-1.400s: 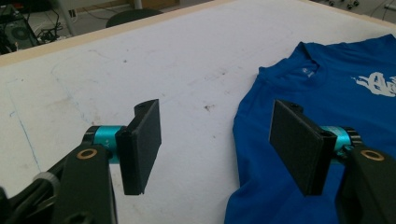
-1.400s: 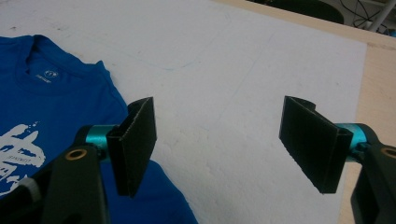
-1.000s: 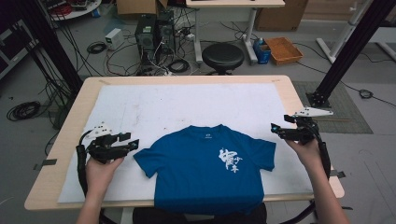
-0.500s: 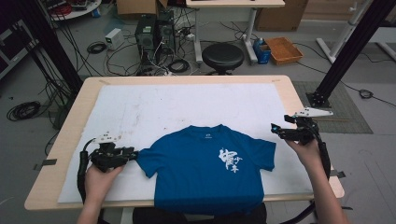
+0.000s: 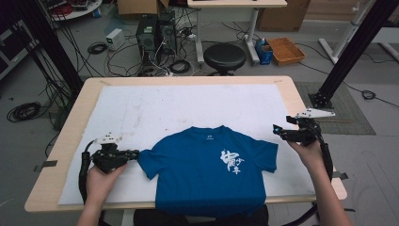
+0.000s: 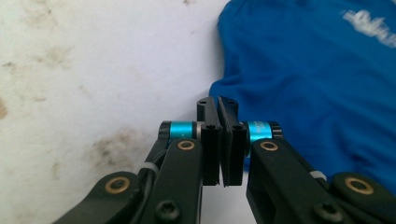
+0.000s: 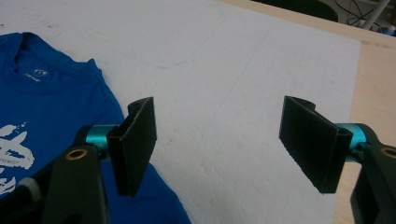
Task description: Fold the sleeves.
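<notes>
The table [image 5: 282,87] carries a big white sheet [image 5: 188,108], and on the near half of it lies the blue shirt [image 5: 197,174], front up, white print showing, its hem hanging a little over the near edge. It looks spread flat with both sleeves out, so I'd judge the work, a fold by the look of it, has barely begun: no sleeve is turned in, no edge doubled over, everything is left to do.

The left gripper [image 5: 133,153] is down at the sheet, its tip right at the end of the left sleeve [image 6: 233,91]. From its own camera the jaws are pressed together with nothing plainly between them (the sleeve edge lies just past their tips, so I can't rule out a thread of cloth, but no fold of fabric shows in the bite). I'd say it is touching or about to take the sleeve, not carrying it.

The right gripper [image 5: 277,131] hangs off the far side of the right sleeve [image 5: 266,153], near it but apart. Its jaws stand wide apart, empty, with bare sheet between the pads [image 7: 135,144]
</notes>
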`<control>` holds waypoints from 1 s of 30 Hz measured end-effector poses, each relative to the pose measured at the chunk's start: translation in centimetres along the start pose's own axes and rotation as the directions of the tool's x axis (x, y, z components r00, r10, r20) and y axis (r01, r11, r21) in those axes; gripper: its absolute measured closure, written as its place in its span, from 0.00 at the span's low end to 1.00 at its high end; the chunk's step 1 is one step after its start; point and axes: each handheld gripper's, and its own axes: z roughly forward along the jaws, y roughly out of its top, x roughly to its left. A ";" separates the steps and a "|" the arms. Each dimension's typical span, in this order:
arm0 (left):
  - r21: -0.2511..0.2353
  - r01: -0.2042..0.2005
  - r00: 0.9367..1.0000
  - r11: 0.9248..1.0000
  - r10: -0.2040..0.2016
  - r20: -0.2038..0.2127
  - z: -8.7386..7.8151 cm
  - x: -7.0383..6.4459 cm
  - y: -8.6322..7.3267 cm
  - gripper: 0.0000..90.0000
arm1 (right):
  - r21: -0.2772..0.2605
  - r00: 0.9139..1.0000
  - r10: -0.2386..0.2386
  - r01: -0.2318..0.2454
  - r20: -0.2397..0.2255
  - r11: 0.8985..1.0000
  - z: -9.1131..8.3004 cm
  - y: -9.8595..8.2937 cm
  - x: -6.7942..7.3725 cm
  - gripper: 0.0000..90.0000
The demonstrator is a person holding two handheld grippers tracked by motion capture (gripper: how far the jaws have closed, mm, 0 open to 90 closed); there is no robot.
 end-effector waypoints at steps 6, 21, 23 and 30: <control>-0.033 0.017 0.998 0.999 -0.015 0.065 -0.5 -1.6 1.6 0.98 | -0.006 1.000 0.005 -0.005 0.002 1.000 -0.2 0.1 -0.1 0.31; -0.049 0.022 0.977 0.999 -0.011 0.211 3.8 -7.4 6.0 0.98 | -0.007 1.000 0.002 -0.002 0.007 1.000 -0.3 0.0 -0.2 0.31; -0.045 0.023 0.977 0.999 -0.013 0.214 4.5 -7.7 6.2 0.98 | -0.006 1.000 0.003 -0.003 0.008 1.000 -0.3 0.0 -0.2 0.31; -0.015 0.010 0.970 1.000 -0.006 0.243 6.9 -8.7 6.7 0.98 | 0.003 1.000 0.006 -0.006 0.011 1.000 -0.1 -0.1 -0.2 0.31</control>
